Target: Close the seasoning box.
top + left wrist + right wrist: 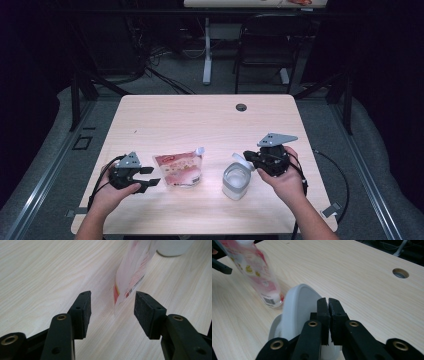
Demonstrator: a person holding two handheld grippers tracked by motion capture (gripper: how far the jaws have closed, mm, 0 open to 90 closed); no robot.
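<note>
Hidden bits first: in the left gripper view the pouch is cut off at the top edge, so its spout is out of frame there, and the container shows as just a pale sliver of base at the top. In the right gripper view the container's raised lid blocks most of the body below it; whether the lid flap is actually pinched can't be told, the jaws look pressed together just beside it.

Left gripper: jaws spread, empty, pointing at the pouch's bottom corner, close but apart from it.

Right gripper: at the upper right edge of the container.

Pouch: stands on the wood surface between the two grippers, white and pink-red print, yellow figures, barcode near base, pale spout at top right corner. Container is translucent white, lid flipped open, just right of the pouch.
</note>
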